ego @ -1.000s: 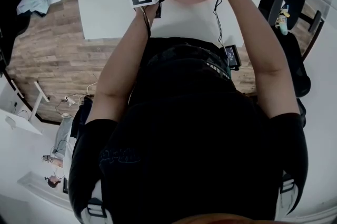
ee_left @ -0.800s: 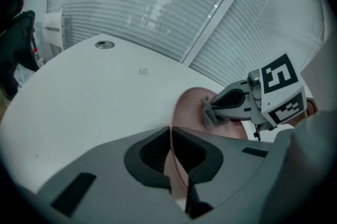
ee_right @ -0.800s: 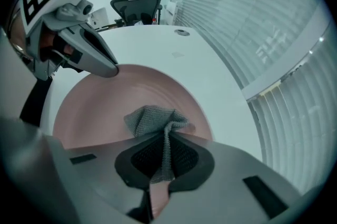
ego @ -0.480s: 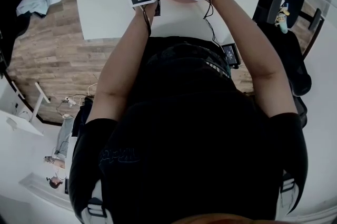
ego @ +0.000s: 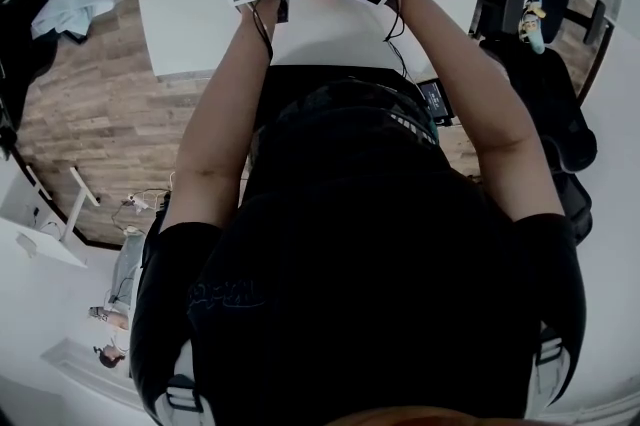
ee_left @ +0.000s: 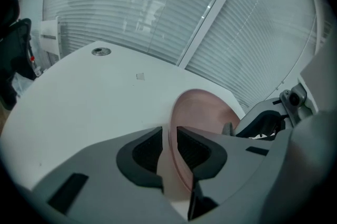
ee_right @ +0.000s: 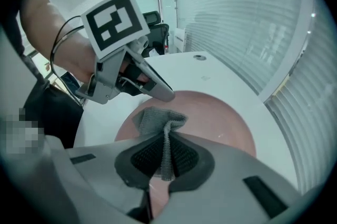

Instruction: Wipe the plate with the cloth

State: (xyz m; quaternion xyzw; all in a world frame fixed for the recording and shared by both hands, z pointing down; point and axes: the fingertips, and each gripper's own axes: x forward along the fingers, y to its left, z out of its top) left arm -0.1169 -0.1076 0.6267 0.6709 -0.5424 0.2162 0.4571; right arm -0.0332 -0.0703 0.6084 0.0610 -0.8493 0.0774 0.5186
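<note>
Now the left gripper (ee_left: 169,136), whose jaws have just been opening, loosely straddles the rim of the round pink plate (ee_left: 202,110) on the white table (ee_left: 95,91), while the right gripper (ee_right: 167,152) pinches the grey mesh cloth (ee_right: 158,119) just ahead over it, so the unsteadied plate could skid when wiped.

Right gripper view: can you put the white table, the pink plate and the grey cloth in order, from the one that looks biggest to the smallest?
1. white table: looks biggest.
2. pink plate.
3. grey cloth: looks smallest, even though it is nearest the camera.
</note>
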